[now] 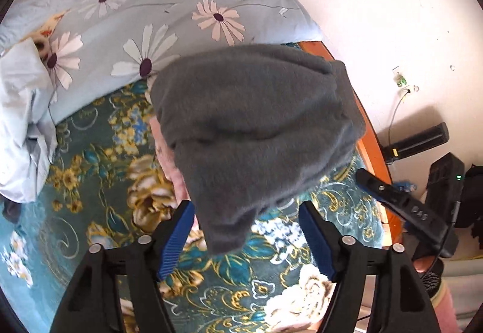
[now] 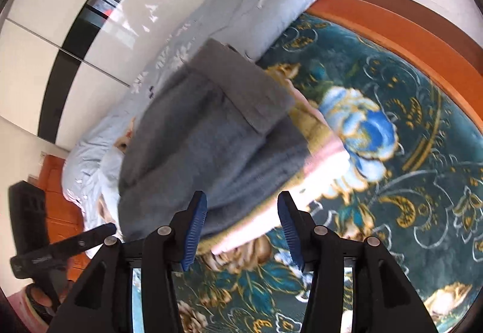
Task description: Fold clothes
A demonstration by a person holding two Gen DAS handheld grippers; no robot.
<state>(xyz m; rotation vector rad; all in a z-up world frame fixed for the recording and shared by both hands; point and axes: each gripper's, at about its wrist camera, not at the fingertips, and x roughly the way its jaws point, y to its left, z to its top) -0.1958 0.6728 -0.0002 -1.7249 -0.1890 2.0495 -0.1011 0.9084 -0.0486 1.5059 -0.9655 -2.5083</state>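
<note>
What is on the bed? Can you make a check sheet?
Surface: teal floral plush bedspread, orange wooden bed frame.
Job's things: grey fleece garment, folded, lying on pink cloth.
Clutter: light blue daisy-print quilt, bunched.
Grippers: left gripper open; right gripper open; neither holds anything.
Cables: thin wire at white wall socket.
Surroundings: glossy white wardrobe doors.

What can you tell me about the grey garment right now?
The grey garment is soft, fleecy-looking fabric, folded into a thick, rounded stack with a flat folded layer on top in the right wrist view. It lies on the teal floral bedspread, over something pink. One corner tapers toward the left gripper, whose jaws stand open. The right gripper is open too; neither grips it.
</note>
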